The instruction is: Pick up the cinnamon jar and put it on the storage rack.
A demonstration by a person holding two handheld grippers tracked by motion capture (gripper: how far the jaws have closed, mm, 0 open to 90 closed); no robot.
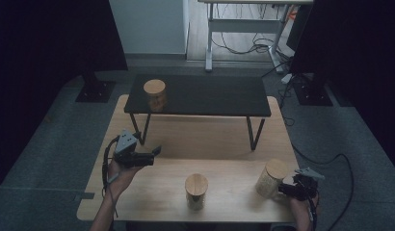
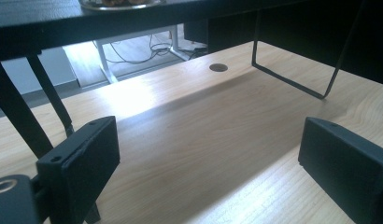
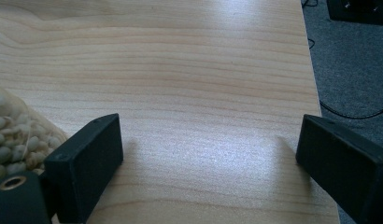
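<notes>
Both tools gape empty: left tool (image 1: 156, 151); right tool (image 1: 281, 188) beside cylindrical wood-lidded jar (image 1: 271, 178); grained table (image 1: 224, 159).

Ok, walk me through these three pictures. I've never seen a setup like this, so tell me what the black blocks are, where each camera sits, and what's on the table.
No machine here: a person holds a hand-operated gripper in each hand. The high view looks down from above; the left gripper is at its left, the right gripper at its right. The other two pictures come from cameras riding on those grippers, so the black blocks at the bottom are each gripper's own fingers.

On the wooden table stand two jars with wooden lids: a middle jar and a right jar beside the right gripper. That jar's pale contents peek in at the left of the right gripper view. A low black shelf carries a third jar.

Nothing is held: both grippers are open, with bare wood between the fingers.
</notes>
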